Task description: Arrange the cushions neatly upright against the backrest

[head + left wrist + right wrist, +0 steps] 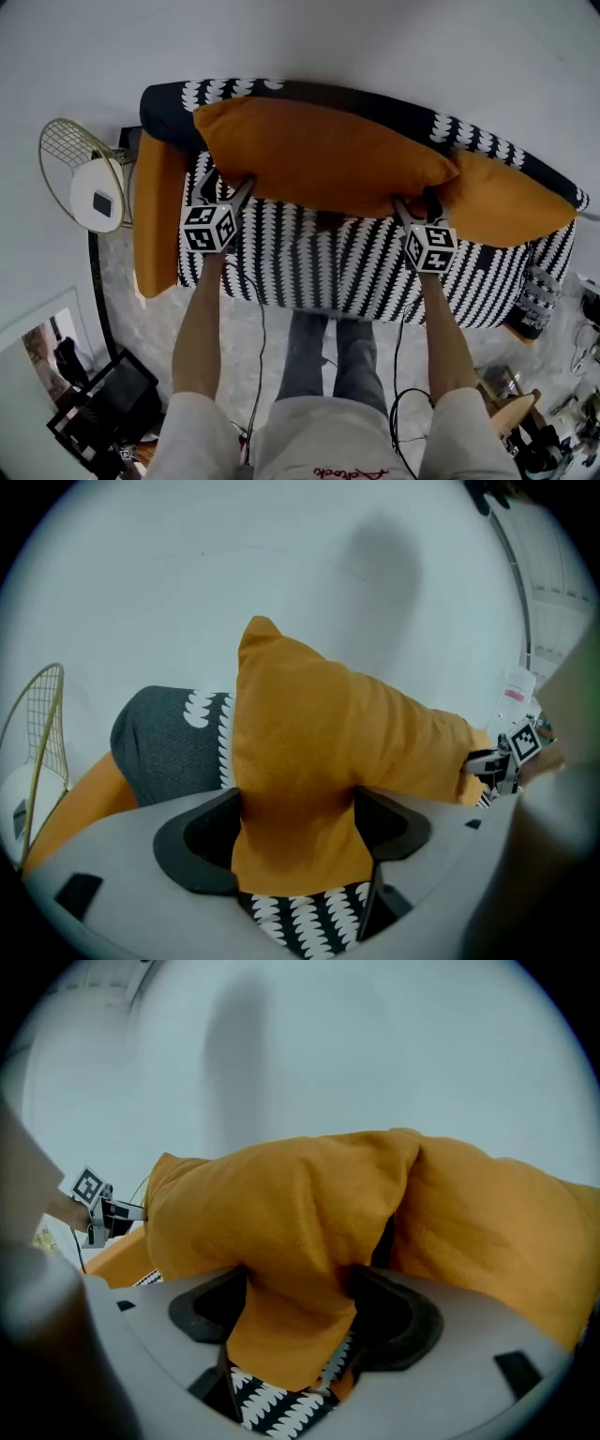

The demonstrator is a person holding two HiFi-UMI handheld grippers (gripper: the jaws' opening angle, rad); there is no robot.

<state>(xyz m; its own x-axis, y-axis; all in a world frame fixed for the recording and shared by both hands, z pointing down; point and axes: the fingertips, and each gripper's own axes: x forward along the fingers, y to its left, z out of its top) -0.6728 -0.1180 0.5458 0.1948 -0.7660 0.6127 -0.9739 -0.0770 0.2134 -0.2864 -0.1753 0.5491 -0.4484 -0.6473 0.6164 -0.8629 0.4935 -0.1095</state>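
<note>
A long orange cushion (328, 155) leans against the backrest (394, 105) of a black-and-white patterned sofa (319, 267). My left gripper (225, 186) is at its lower left edge and my right gripper (418, 202) at its lower right edge. In the left gripper view the cushion (319, 733) bulges between the wide-set jaws of the left gripper (295, 832). The right gripper view shows the same cushion (281, 1213) between the spread jaws of the right gripper (300, 1316). A second orange cushion (511, 206) (497, 1222) leans at the right end. A third (159, 216) stands by the left armrest.
A gold wire side table (80, 173) with a white round top stands left of the sofa. A black rack (103, 403) sits on the floor at lower left. Cables and clutter (553, 412) lie at lower right. A white wall runs behind the sofa.
</note>
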